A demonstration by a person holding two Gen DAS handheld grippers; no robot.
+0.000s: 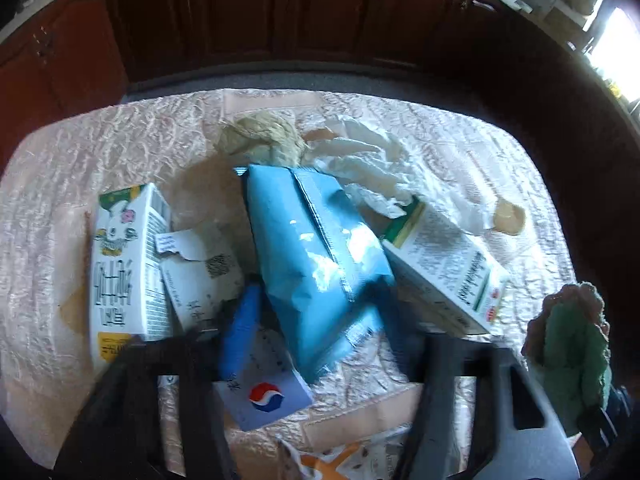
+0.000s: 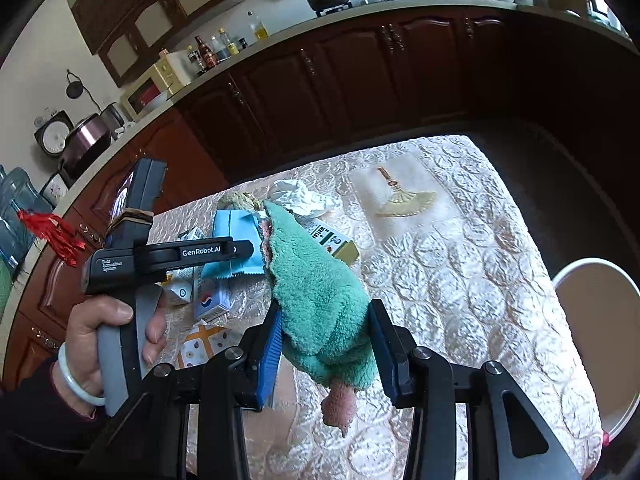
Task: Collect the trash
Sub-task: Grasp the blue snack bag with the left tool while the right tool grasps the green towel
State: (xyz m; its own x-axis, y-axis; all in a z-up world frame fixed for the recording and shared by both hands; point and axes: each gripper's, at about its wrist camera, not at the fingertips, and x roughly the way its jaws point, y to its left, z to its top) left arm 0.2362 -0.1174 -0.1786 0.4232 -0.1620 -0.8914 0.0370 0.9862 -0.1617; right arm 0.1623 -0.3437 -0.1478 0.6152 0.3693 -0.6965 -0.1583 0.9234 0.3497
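A: Trash where?

B: Piled mid-table. Blue packet (image 1: 312, 264) on top, tilted, no readable print. Left tongs (image 1: 318, 312) straddle its near end. Pic too blurred, can't tell if the pads bite.

A: Right tongs?

B: Right gripper (image 2: 328, 344) clenched on a green fleece cloth (image 2: 316, 292) w/ pink edge, hanging above the table.

A: Labels?

B: "GenRobot.AI" on the left tool's body; smaller print under it unclear. Left carton (image 1: 120, 264): cartoon rabbit, big characters, can't read. Right carton (image 1: 444, 268): green band, dense small print, partly under the packet. Torn white paper (image 1: 200, 276) carries a QR code. Small box (image 1: 264, 396) has a red-blue swirl logo. Orange-white pack (image 1: 340, 460) at near edge, cut off.

A: Other stuff?

B: Crumpled beige paper (image 1: 260, 136) and white tissue (image 1: 360, 160) behind the packet, touching it.

A: Room to move?

B: Cream quilted tablecloth (image 1: 60, 184) bare on the right half, only a fan motif (image 2: 404, 200). White tub (image 2: 596, 320) just off the right edge. Dark cabinets (image 2: 360, 80) beyond the far edge.
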